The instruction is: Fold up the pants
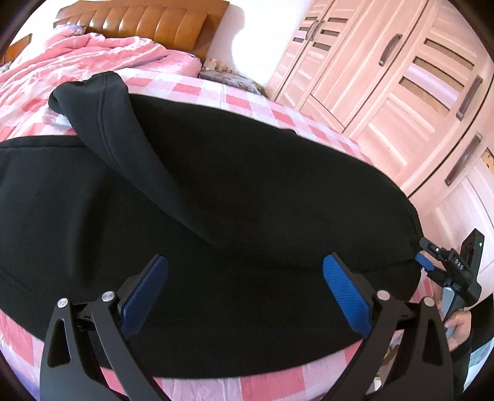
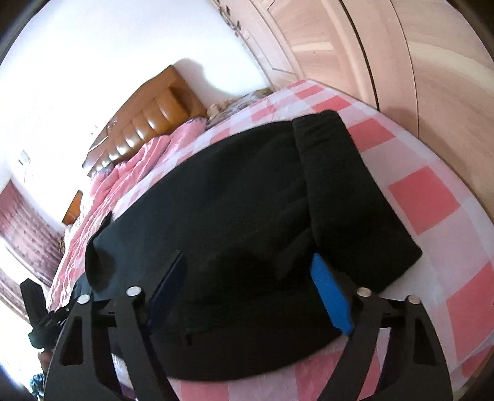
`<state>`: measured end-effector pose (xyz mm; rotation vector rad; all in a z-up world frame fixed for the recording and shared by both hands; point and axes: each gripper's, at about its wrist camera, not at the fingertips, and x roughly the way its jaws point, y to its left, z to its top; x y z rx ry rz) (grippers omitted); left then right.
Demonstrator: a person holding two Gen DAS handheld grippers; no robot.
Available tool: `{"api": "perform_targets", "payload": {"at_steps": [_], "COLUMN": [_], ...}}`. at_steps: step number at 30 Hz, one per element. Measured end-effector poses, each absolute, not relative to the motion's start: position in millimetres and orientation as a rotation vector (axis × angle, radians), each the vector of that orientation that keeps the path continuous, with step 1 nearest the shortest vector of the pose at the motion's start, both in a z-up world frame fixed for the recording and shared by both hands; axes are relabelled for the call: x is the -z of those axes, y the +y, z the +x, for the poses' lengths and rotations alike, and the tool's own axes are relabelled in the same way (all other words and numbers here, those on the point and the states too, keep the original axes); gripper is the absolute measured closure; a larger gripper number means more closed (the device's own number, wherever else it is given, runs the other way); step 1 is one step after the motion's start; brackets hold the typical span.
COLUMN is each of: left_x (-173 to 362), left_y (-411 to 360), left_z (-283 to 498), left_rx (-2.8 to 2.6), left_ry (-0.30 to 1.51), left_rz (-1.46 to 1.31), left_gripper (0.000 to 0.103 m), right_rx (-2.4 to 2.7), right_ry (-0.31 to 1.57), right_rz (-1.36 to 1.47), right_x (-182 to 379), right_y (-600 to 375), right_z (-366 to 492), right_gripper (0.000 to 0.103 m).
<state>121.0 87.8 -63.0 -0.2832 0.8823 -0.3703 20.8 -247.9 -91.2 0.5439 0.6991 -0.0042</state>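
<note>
1. left gripper, lower centre of its own view: blue pads spread wide, nothing between them, hovering over the near part of the black pants.
2. right gripper, lower centre of its view: fingers spread apart over the black fabric, gripping nothing; in the left view it shows small at the right edge, at the pants' edge.
3. black pants lie across the middle of both frames on the pink checked sheet; one leg end is folded over, upper left in the left view.
4. pink quilt bunched upper left, before the brown headboard.
5. pale wooden wardrobe fills the right side.
</note>
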Motion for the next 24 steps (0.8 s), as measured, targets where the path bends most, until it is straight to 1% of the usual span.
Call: {"api": "perform_targets", "payload": {"at_steps": [1, 2, 4, 7, 10, 13, 16, 17, 18, 19, 20, 21, 22, 24], "left_x": [62.1, 61.5, 61.7, 61.9, 63.3, 63.5, 69.1, 71.8, 72.2, 71.2, 71.1, 70.0, 67.9, 55.6], "left_y": [88.4, 89.6, 94.6, 103.0, 107.0, 104.0, 102.9, 104.7, 106.1, 106.0, 107.0, 112.1, 117.7, 124.1], "left_z": [122.2, 125.5, 132.7, 142.3, 150.4, 161.8, 177.6, 183.1, 186.1, 189.7, 192.1, 193.1, 192.0, 183.2], "left_rx": [0.368, 0.366, 0.354, 0.341, 0.322, 0.29, 0.201, 0.175, 0.151, 0.111, 0.097, 0.087, 0.103, 0.132], "left_ry": [0.879, 0.876, 0.879, 0.887, 0.899, 0.899, 0.91, 0.909, 0.901, 0.895, 0.898, 0.891, 0.876, 0.832], "left_rz": [-0.29, -0.298, -0.323, -0.375, -0.414, -0.415, -0.407, -0.415, -0.409, -0.38, -0.368, -0.378, -0.403, -0.409], "left_gripper": [0.003, 0.003, 0.003, 0.003, 0.003, 0.003, 0.006, 0.015, 0.021, 0.042, 0.072, 0.085, 0.091, 0.093], "right_rx": [0.003, -0.001, -0.003, -0.003, 0.004, 0.031, 0.032, 0.028, 0.025, 0.032, 0.047, 0.063, 0.063, 0.05], "right_ry": [0.696, 0.696, 0.689, 0.676, 0.658, 0.652, 0.658, 0.658, 0.658, 0.657, 0.656, 0.652, 0.639, 0.625], "right_rz": [0.56, 0.569, 0.578, 0.613, 0.652, 0.613, 0.59, 0.593, 0.598, 0.595, 0.584, 0.574, 0.583, 0.599], "right_x": [92.7, 94.6, 98.7, 101.2, 105.3, 103.8, 103.9, 103.8, 103.7, 103.3, 103.0, 102.9, 104.0, 103.6], "right_y": [-247.1, -248.9, -247.9, -256.6, -262.0, -255.6, -254.1, -254.6, -255.5, -256.6, -257.0, -258.9, -263.1, -267.8], "right_z": [23.3, 22.0, 19.7, 15.5, 14.4, 15.1, 15.3, 15.2, 15.1, 15.0, 14.4, 13.9, 11.7, 8.3], "right_gripper": [0.032, 0.034, 0.043, 0.05, 0.051, 0.051, 0.051, 0.051, 0.054, 0.065, 0.073, 0.084, 0.089, 0.091]}}
